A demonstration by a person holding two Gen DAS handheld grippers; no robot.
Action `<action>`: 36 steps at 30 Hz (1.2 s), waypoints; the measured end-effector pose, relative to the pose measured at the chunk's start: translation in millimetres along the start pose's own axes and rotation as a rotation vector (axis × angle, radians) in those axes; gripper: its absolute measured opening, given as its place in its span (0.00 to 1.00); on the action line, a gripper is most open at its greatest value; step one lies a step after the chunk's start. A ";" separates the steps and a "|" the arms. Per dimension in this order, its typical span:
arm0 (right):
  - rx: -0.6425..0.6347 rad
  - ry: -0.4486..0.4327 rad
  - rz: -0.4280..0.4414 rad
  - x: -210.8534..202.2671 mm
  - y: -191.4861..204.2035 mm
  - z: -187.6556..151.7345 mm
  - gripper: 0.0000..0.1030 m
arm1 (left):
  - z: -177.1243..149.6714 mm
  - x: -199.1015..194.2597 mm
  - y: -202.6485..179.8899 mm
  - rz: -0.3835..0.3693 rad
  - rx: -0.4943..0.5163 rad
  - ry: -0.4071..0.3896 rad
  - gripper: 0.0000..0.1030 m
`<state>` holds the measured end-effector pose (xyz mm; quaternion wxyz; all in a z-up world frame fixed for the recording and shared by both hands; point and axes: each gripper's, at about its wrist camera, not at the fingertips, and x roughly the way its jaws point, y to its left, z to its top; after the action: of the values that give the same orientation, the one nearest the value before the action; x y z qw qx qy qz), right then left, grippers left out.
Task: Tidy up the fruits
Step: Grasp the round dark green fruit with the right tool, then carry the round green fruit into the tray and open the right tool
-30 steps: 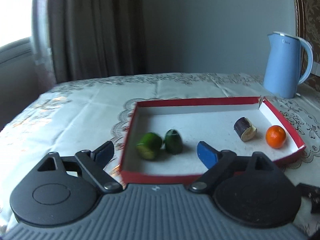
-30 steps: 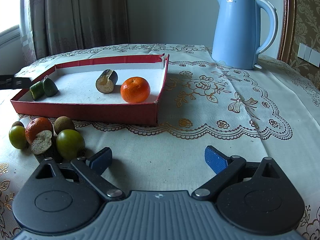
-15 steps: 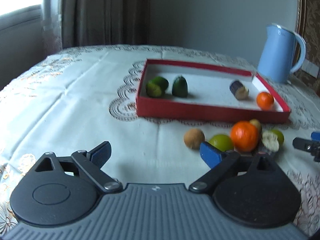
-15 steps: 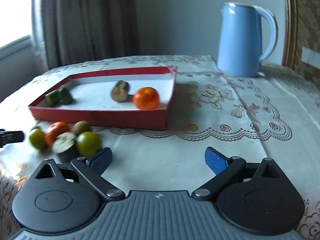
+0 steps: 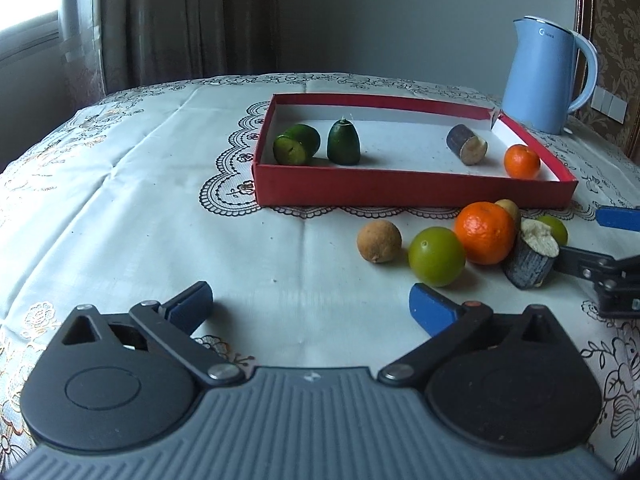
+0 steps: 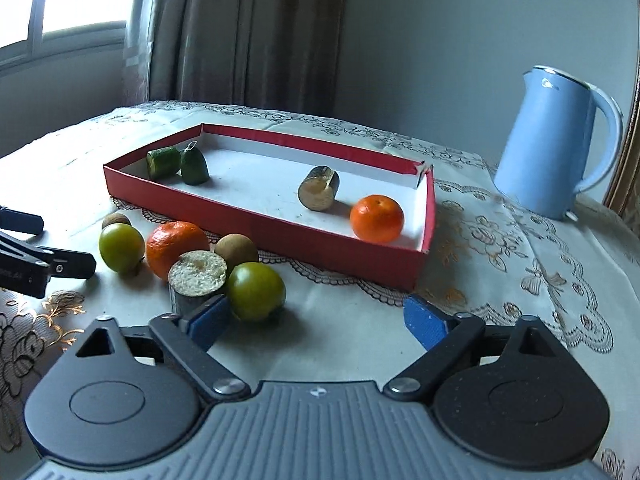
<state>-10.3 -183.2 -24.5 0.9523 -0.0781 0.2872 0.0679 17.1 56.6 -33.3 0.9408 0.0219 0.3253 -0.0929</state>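
While the left hand-held gripper [image 5: 310, 304] hangs low over bare tablecloth [image 5: 160, 200] with its jaws opening and nothing between them, the right hand-held gripper [image 6: 316, 318] sits close behind the loose pile of fruit with its jaws closing, though they remain spread wide. Its left blue pad [image 6: 210, 316] lies just beside, perhaps touching, the dark cut stub [image 6: 196, 280] that stands with its pale face up; no fruit is pinched. A green round fruit [image 6: 256, 290] sits between its fingers, slightly ahead of the pads.

The pile rests on the worktop just in front of the red tray [image 6: 260, 220]: a large orange [image 6: 176, 246], two brown longan-like fruits [image 6: 236, 250] [image 6: 116, 221], and a second green round fruit [image 6: 121, 248], all crowded together, the orange touching the stub.

Inside the tray, two dark green cut pieces [image 5: 297, 145] [image 5: 343, 144] lie side by side at its left end. Towards the right end lies a dark cut stub on its side [image 5: 466, 145], with a small orange [image 5: 522, 161] near the right corner, close to but apart from it.

A pale blue kettle [image 6: 556, 144] stands on the worktop well beyond the tray's right end. Curtains [image 6: 240, 32] hang behind.
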 end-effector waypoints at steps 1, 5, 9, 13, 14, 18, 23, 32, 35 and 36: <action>0.000 -0.002 0.008 0.2 0.3 0.6 0.90 | 0.0 -0.1 0.0 0.001 0.001 0.000 1.00; -0.027 -0.002 0.054 8.2 2.0 5.8 0.82 | 0.1 0.2 -0.5 0.003 0.005 0.001 1.00; -0.065 0.005 0.109 15.8 6.2 11.5 0.68 | 0.1 0.1 -0.2 0.003 0.005 0.001 1.00; -0.067 0.012 0.134 18.3 7.6 14.6 0.60 | 0.1 0.1 -0.3 0.004 0.005 0.002 1.00; -0.060 0.014 0.140 18.1 6.9 14.8 0.56 | 0.1 0.0 -0.1 0.004 0.005 0.002 1.00; -0.044 0.042 0.188 19.7 10.3 12.5 0.37 | 0.2 0.3 -0.6 0.004 0.005 0.002 1.00; -0.059 0.024 0.165 15.7 17.1 8.9 0.33 | 0.3 0.6 -0.9 0.005 0.006 0.002 1.00; 0.004 0.002 0.103 5.2 8.0 5.3 0.33 | 0.2 0.9 -0.7 0.005 0.006 0.002 1.00; 0.030 -0.020 0.076 -0.4 1.6 4.2 0.33 | 0.1 1.1 -0.9 0.005 0.006 0.002 1.00; 0.044 -0.026 0.067 -1.4 -0.8 3.5 0.33 | 0.2 1.1 -0.8 0.005 0.006 0.002 1.00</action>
<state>-9.4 -183.4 -20.8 0.9546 -0.0464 0.2786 0.0944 17.9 55.6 -33.8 0.9407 0.0258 0.3258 -0.0914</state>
